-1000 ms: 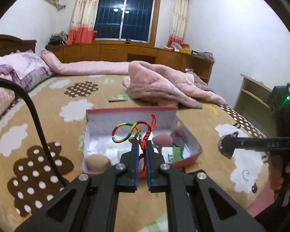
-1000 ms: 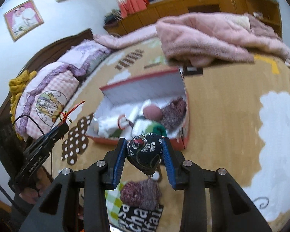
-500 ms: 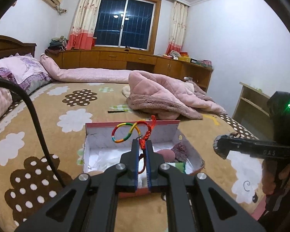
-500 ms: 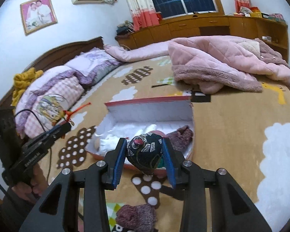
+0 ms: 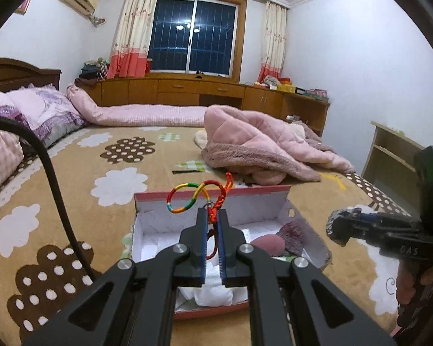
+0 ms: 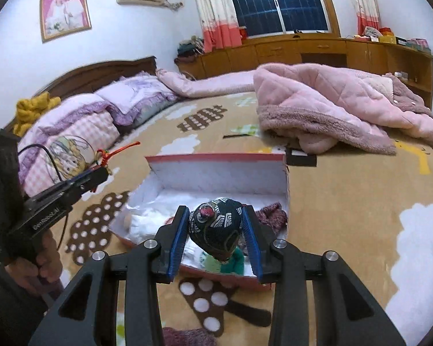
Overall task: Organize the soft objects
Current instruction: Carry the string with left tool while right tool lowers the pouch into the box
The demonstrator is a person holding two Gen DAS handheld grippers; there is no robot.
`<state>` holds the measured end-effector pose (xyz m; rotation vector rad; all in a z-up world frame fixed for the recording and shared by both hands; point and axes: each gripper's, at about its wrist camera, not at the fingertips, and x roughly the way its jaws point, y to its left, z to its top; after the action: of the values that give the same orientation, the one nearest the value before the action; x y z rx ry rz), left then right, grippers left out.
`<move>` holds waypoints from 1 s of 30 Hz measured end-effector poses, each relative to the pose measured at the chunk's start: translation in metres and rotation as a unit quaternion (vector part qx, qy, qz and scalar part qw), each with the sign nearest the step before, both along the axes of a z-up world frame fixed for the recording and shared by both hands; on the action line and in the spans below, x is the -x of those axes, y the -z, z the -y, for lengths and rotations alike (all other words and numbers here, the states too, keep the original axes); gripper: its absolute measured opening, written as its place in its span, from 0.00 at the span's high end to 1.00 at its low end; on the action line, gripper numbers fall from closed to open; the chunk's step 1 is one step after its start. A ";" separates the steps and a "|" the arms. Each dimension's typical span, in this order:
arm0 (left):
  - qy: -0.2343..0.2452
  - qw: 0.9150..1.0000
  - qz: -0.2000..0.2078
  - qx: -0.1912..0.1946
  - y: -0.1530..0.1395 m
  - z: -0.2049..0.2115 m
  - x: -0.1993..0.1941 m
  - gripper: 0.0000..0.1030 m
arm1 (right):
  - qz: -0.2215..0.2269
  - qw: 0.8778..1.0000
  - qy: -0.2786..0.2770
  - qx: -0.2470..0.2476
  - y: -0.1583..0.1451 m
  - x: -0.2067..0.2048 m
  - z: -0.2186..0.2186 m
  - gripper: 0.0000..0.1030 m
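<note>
On the bed point(image 5: 57, 207), spread with a tan cover of white clouds and brown dotted patches, sits one open cardboard box point(image 5: 213, 201) with red-edged walls and a white lining, roughly mid-bed toward the near edge. Two hand-held grippers hover at its near side. The left gripper point(image 5: 212, 216) has its jaws pressed together on one red knotted cord point(image 5: 216, 210), from which a rainbow-striped loop point(image 5: 187, 199) twisted into a figure-eight stands up above the fingertips; the right wrist view shows the same cord point(image 6: 112, 152) poking from that gripper's tip point(image 6: 101, 173). The right gripper point(image 6: 216, 225) is clamped on one dark stuffed ball point(image 6: 216, 225) patterned in white with a red spot, held just over the box's near wall; from the left it shows only as a dark lump at the tip point(image 5: 339, 226). Inside the box point(image 6: 216, 170) I count one pink rounded piece point(image 5: 265, 243), one maroon knitted piece point(image 5: 293, 232), something green point(image 6: 231, 262) and white crumpled wrapping point(image 5: 213, 295). One pink quilted blanket point(image 5: 259, 147) lies heaped toward the far right of the bed, and two pillows point(image 6: 101, 109) rest at the headboard edge. A maroon knitted scrap point(image 6: 184, 337) lies at the bed's near edge.
</note>
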<state>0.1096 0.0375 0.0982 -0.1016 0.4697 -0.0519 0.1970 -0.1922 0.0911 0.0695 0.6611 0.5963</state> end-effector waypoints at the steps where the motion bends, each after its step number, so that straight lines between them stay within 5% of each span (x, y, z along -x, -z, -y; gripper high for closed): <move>1: 0.000 1.000 -0.006 0.004 0.006 -0.002 -0.003 0.94 | -0.002 1.000 0.002 0.004 0.002 -0.003 -0.001 0.63; 12: 0.002 0.999 -0.040 0.017 0.043 -0.002 -0.027 0.94 | -0.009 0.999 0.011 0.030 0.030 -0.019 -0.023 0.63; 30: -0.018 0.995 -0.093 -0.024 0.094 0.003 -0.049 0.94 | -0.034 0.998 0.009 0.060 0.072 -0.040 -0.043 0.63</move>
<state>0.1586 0.0342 0.0047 -0.0676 0.6545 0.0043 0.2369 -0.1494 0.0187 -0.0163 0.7602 0.5379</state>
